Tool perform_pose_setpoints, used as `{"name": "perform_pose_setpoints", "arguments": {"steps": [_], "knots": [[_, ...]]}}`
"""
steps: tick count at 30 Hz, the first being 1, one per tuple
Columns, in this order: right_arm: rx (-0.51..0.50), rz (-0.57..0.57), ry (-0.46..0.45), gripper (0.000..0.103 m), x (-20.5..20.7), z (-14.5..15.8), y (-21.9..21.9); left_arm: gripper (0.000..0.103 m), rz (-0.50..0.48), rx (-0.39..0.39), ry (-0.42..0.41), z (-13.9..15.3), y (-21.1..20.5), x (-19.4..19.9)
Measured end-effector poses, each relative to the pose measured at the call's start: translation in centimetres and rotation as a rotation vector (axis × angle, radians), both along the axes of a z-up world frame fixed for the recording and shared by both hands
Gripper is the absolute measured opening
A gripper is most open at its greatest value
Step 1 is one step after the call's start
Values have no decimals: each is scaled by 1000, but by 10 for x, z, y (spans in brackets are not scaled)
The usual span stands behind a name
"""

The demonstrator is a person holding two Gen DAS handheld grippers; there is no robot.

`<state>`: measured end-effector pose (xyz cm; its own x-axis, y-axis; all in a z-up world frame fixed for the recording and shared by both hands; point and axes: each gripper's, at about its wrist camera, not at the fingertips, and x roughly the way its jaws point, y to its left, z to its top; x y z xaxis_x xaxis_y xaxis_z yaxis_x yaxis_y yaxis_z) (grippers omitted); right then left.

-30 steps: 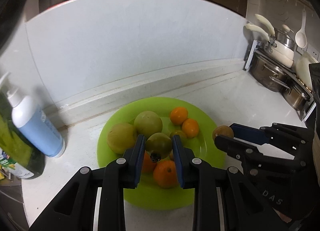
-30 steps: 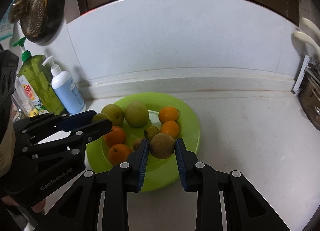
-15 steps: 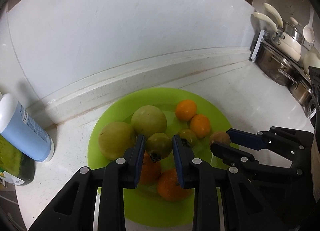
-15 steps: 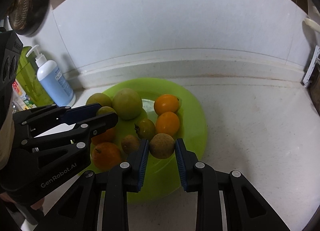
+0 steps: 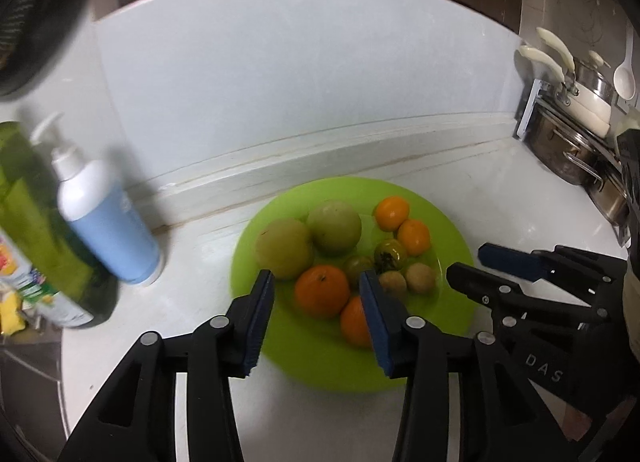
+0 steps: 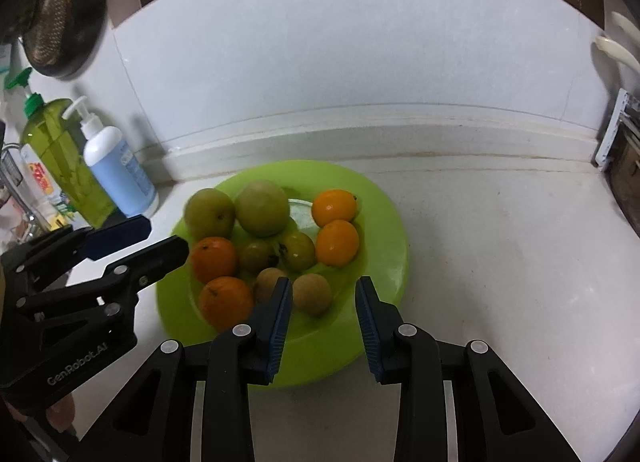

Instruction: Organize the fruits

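Note:
A lime green plate (image 5: 448, 230) (image 6: 384, 230) on the white counter holds several fruits: two large green ones (image 6: 262, 208), oranges (image 6: 338, 242), small greenish persimmons (image 6: 298, 250) and brown round fruits (image 6: 312, 294). My left gripper (image 5: 316, 286) is open and empty, held above the plate's near left part over an orange (image 5: 322, 290). My right gripper (image 6: 322, 294) is open and empty, just behind a brown fruit lying on the plate. Each gripper shows in the other's view: the right one (image 5: 480, 266) and the left one (image 6: 160, 238).
A blue-and-white pump bottle (image 5: 104, 218) (image 6: 116, 174) and a green soap bottle (image 6: 56, 154) stand left of the plate. Pots and ladles (image 5: 576, 134) sit on a rack at the far right. A strainer (image 6: 60, 14) hangs on the wall.
Both grippers opened and drew back. The left let go of the greenish persimmon and the right let go of the brown fruit; both fruits now lie on the plate.

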<state>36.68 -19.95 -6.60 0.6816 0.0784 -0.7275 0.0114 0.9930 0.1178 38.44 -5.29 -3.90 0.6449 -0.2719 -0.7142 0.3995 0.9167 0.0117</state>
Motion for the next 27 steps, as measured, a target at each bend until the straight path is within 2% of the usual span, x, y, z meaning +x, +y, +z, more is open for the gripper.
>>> {"name": "perform_pose_setpoints", "arguments": {"steps": [4, 8, 13, 16, 22, 27], "knots": [[-7, -1, -40, 40, -21, 16, 10, 49, 23, -7, -32, 14, 10, -24], [-25, -8, -84, 44, -51, 34, 22, 64, 33, -21, -75, 32, 27, -56], [-44, -43, -134, 53, -95, 51, 31, 76, 23, -8, -143, 46, 47, -95], [-57, -79, -158, 54, -126, 55, 40, 83, 12, -2, -164, 51, 58, -116], [-41, -117, -169, 61, -172, 56, 54, 88, 15, 0, -179, 55, 72, -160], [-56, -110, -201, 68, -210, 63, 57, 92, 66, -17, -192, 59, 78, -198]]}}
